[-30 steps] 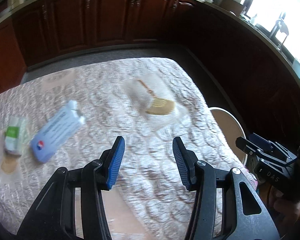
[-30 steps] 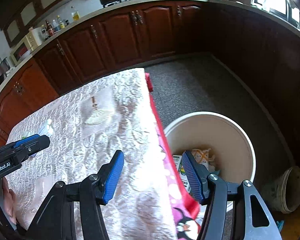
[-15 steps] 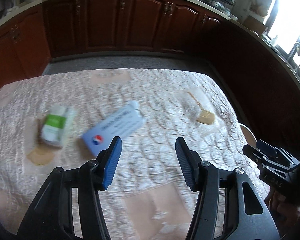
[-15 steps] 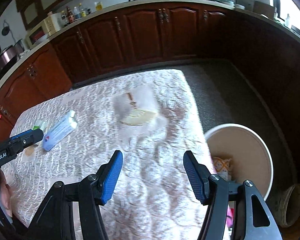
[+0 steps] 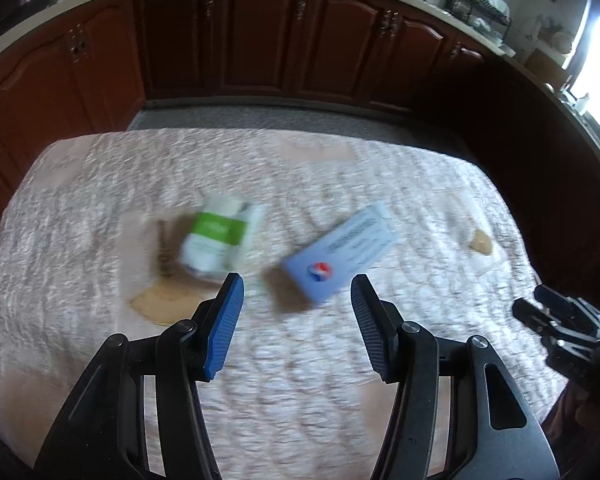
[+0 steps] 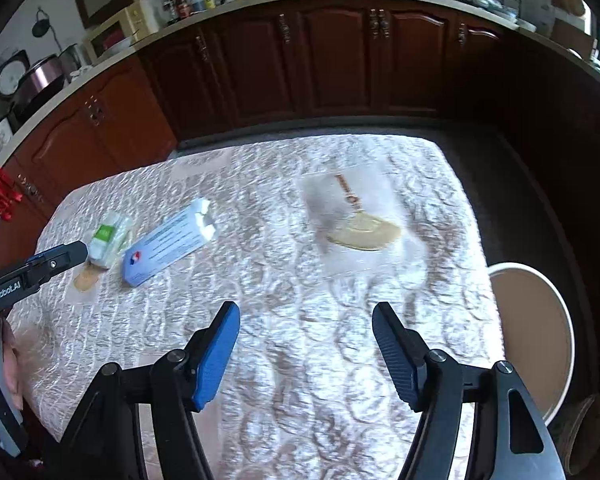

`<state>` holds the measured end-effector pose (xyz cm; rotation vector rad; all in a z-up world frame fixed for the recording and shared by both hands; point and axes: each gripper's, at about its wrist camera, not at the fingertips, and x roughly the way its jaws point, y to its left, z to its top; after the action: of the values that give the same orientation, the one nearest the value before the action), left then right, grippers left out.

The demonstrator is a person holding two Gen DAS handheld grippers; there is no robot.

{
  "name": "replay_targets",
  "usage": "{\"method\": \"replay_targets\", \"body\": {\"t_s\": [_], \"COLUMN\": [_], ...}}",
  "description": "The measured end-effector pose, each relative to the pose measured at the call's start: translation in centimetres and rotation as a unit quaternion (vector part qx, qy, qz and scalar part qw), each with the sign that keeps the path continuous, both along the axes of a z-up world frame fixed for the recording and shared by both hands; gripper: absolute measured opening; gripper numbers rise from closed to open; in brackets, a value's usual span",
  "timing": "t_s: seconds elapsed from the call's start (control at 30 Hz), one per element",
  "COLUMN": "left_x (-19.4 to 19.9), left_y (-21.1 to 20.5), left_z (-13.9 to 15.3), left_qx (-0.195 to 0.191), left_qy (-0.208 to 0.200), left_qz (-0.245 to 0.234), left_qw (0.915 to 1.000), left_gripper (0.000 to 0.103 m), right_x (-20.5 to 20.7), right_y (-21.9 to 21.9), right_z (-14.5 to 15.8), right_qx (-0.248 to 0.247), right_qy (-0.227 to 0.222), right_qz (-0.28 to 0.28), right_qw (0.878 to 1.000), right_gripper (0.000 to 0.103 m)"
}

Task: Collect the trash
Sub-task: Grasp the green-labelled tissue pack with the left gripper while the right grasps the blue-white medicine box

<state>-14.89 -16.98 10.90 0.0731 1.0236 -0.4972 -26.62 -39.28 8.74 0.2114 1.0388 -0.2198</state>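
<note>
A pale blue carton (image 5: 340, 256) with a red-and-blue logo lies on the quilted table (image 5: 80, 208), just beyond my left gripper (image 5: 296, 278). That gripper is open and holds nothing. Left of the carton lies a green-and-white packet (image 5: 220, 238), blurred. A clear wrapper with a tan wafer (image 6: 360, 220) rests at the table's far right. My right gripper (image 6: 306, 307) hovers over the cloth with its jaws opening and nothing between them. The right view also shows the carton (image 6: 168, 246), the packet (image 6: 108, 238) and the left gripper (image 6: 60, 256).
A round beige bin (image 6: 540, 340) stands on the floor off the table's right edge. Dark wooden cabinets (image 6: 340, 60) curve round behind the table, with pots and bottles on the counter. A tan stain (image 5: 164, 304) marks the cloth near the packet.
Both views have swung left across the table. The carton and packet slid toward the middle of the left view; the bin went to the right edge. Both pairs of jaws stand wider.
</note>
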Motion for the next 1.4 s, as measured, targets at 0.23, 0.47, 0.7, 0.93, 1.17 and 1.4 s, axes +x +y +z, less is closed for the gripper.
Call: {"method": "replay_targets", "body": {"t_s": [0.23, 0.47, 0.7, 0.93, 1.17, 1.4], "left_x": [3.4, 6.7, 9.5, 10.3, 9.7, 9.2], "left_y": [3.5, 2.1, 0.3, 2.2, 6.8, 8.9], "left_z": [-2.7, -5.0, -7.5, -6.7, -4.6, -4.3], "left_qx": [0.025, 0.036, 0.049, 0.039, 0.035, 0.033], "left_qy": [0.026, 0.037, 0.045, 0.044, 0.03, 0.024], "left_qz": [0.019, 0.017, 0.03, 0.03, 0.055, 0.073], "left_qw": [0.9992, 0.9985, 0.9973, 0.9978, 0.9974, 0.9965], "left_gripper": [0.064, 0.064, 0.06, 0.027, 0.027, 0.027], "right_x": [2.3, 4.9, 8.0, 12.3, 17.6, 20.7], "right_y": [2.3, 3.7, 4.7, 5.7, 5.9, 10.1], "right_z": [-1.0, -2.0, -3.9, -6.5, -8.4, -7.6], "right_qx": [0.009, 0.027, 0.056, 0.095, 0.154, 0.126], "right_qy": [0.015, 0.022, 0.04, 0.072, 0.085, 0.067], "right_qz": [0.028, 0.045, 0.053, 0.06, 0.049, 0.098], "right_qw": [0.999, 0.998, 0.996, 0.991, 0.983, 0.985], "right_gripper": [0.067, 0.067, 0.067, 0.068, 0.066, 0.066]}}
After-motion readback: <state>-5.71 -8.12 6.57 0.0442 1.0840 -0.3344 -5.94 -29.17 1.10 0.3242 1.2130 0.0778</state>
